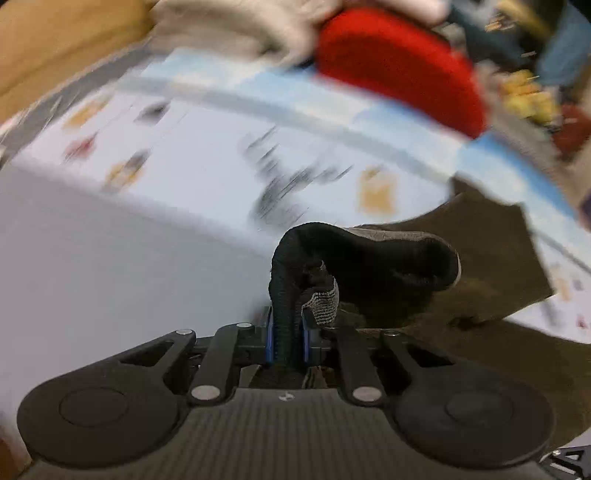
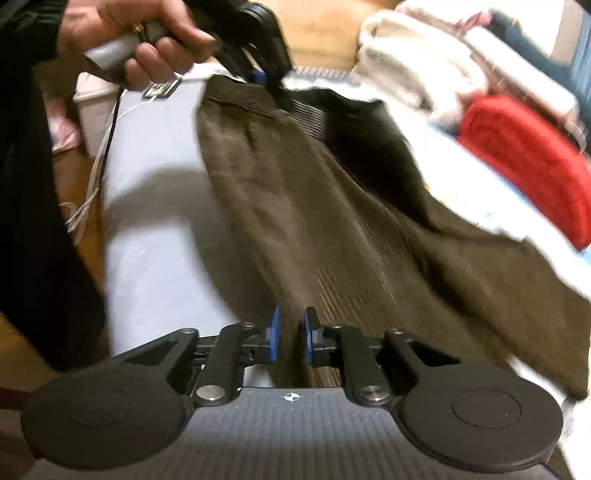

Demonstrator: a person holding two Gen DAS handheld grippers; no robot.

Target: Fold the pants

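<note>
Right gripper (image 2: 291,339) nearest, blue pads narrowly parted with brown pants (image 2: 332,221) fabric running between them, clamp unclear (motion blur). Left gripper (image 1: 287,341) is closed tight on the black ribbed waistband. Pants hang stretched between both above the bed (image 2: 155,236). Risks: cloth slipping out of the right one, legs sagging unevenly, hem dragging into the red cushion (image 2: 524,162).

Left wrist view: printed sheet (image 1: 229,155) motion-blurred, its pictures unreadable. Red cushion (image 1: 399,66) and pale pile (image 1: 229,29) at far edge smeared, pile cut by top edge. Right wrist view: pants (image 2: 332,221) streaked with blur, right hem cut by the frame. Fabric hides left gripper (image 2: 264,83) tips.
</note>
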